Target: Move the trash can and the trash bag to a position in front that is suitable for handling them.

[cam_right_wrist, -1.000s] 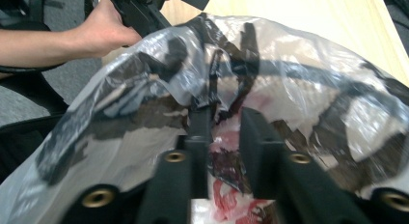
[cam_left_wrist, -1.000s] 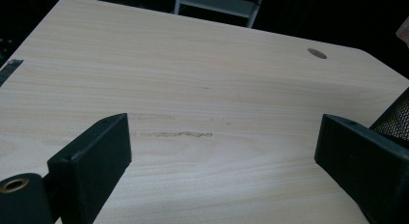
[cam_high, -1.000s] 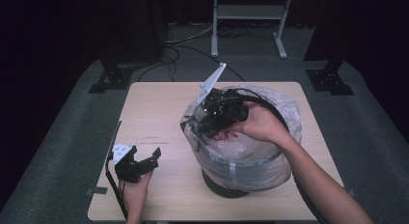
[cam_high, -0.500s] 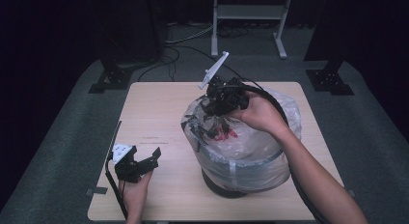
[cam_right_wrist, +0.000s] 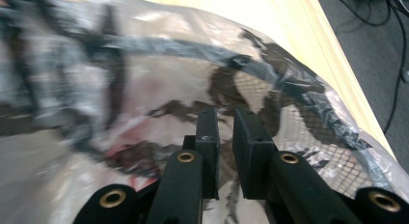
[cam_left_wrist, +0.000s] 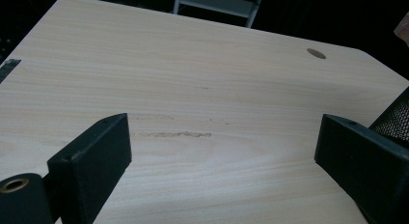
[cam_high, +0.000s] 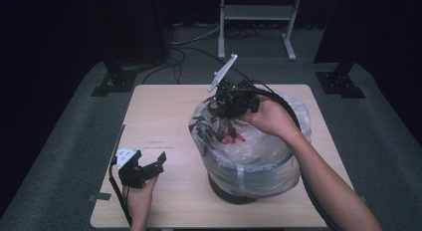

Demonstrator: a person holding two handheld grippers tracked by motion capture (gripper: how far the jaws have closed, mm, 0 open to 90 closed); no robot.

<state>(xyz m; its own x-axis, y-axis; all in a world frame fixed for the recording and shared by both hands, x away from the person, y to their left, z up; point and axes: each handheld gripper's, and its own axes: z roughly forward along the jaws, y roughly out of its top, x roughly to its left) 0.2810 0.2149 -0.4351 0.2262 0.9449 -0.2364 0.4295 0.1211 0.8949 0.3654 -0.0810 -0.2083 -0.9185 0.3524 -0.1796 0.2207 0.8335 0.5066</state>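
Right gripper view: the right hand-held gripper is seen with its two black jaws drawn almost together, a narrow gap left between the pads, and they have just been closing. Whether a fold of plastic is pinched in that gap cannot be told; the clear plastic bag lies directly ahead of and beneath the jaw tips. Through the film a black mesh bin can be made out, together with something red lower down, too blurred to identify.

In the high view the right hand-held gripper is held by the right hand over the top of the bag, at the far left part of its mouth, with its grey plate tilted up and away. The bag is draped over the round bin, whose dark base stands on the right half of the surface.

The left hand-held gripper is held low over the near left corner of the surface, well apart from the bin. In the left gripper view its jaws are spread wide with nothing between them, bare pale wood being seen beyond, and a patch of black mesh is caught at the right edge.
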